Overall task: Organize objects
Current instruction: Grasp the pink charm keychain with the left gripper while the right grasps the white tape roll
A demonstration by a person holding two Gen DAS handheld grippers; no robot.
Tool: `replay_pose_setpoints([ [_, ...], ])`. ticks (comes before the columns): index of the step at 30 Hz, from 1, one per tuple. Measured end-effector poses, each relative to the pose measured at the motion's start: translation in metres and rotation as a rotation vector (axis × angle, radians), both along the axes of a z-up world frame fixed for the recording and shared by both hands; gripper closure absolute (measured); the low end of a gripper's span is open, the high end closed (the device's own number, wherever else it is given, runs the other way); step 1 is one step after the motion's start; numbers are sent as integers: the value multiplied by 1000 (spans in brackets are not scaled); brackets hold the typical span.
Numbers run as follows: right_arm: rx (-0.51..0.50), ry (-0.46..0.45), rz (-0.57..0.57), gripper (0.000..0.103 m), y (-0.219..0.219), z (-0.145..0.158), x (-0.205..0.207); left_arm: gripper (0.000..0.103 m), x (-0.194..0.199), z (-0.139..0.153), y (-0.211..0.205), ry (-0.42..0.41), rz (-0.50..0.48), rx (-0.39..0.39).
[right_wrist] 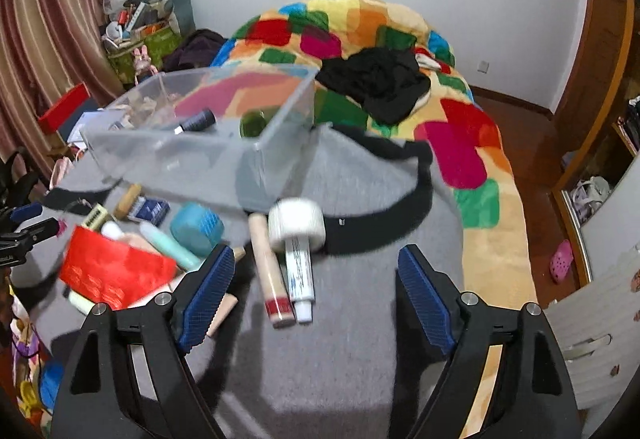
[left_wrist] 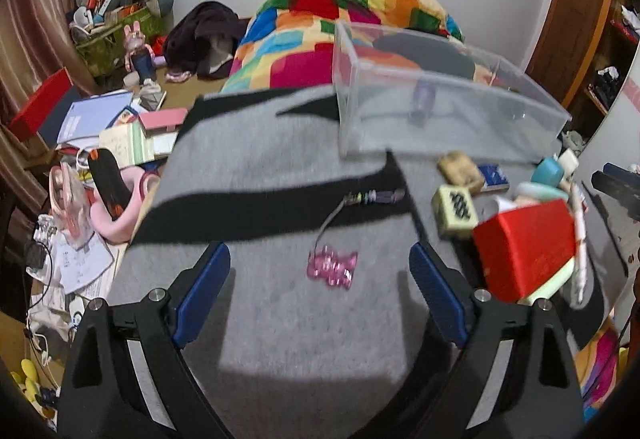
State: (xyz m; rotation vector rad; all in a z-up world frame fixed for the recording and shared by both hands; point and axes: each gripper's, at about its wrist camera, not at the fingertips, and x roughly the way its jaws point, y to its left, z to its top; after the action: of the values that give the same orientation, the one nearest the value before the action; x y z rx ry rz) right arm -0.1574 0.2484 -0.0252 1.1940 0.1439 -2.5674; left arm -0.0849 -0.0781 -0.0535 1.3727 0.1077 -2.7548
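A clear plastic bin (left_wrist: 440, 111) (right_wrist: 208, 143) stands at the far side of a grey and black cloth (left_wrist: 280, 199); a dark bottle (right_wrist: 196, 121) and a green item (right_wrist: 252, 124) lie inside. My left gripper (left_wrist: 320, 267) is open and empty, with a pink bear keychain (left_wrist: 332, 267) lying on the cloth between its fingers. To its right lie a red box (left_wrist: 524, 247), a mahjong tile (left_wrist: 456, 211) and other small items. My right gripper (right_wrist: 316, 271) is open and empty above a white tube (right_wrist: 300, 279), a beige stick (right_wrist: 270, 271) and a white tape roll (right_wrist: 298, 225).
A teal container (right_wrist: 196, 229), a blue card pack (right_wrist: 150, 210) and the red box (right_wrist: 112, 271) crowd the cloth's left in the right wrist view. A colourful blanket (right_wrist: 460, 143) covers the bed behind. Books and clutter (left_wrist: 104, 127) lie on the left.
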Motion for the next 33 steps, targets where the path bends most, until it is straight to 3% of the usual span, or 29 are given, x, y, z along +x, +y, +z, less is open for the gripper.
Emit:
replay_pose_setpoints([
  [6, 18, -70, -22, 46, 4, -22, -11, 18, 4, -13, 7, 14, -4, -38],
  [9, -8, -85, -11, 50, 4, -25, -16, 33, 6, -12, 10, 39, -16, -38],
  [11, -23, -97, -2, 59, 3, -26, -17, 47, 6, -11, 11, 52, -21, -34],
  [14, -51, -115, 1, 61, 4, -25, -20, 65, 7, -9, 14, 59, -37, -37],
  [18, -125, -105, 24, 61, 6, -14, -22, 77, 9, -7, 18, 65, -52, -49],
  [25, -55, -104, 28, 60, -16, -20, -37, 77, 8, -7, 15, 73, -35, -35],
  [28, -79, -135, 23, 68, -16, -27, -45, 77, 9, -3, 14, 81, -29, -29],
  [33, -120, -92, 21, 68, -8, -17, -36, 77, 11, 12, 16, 117, -36, -14],
])
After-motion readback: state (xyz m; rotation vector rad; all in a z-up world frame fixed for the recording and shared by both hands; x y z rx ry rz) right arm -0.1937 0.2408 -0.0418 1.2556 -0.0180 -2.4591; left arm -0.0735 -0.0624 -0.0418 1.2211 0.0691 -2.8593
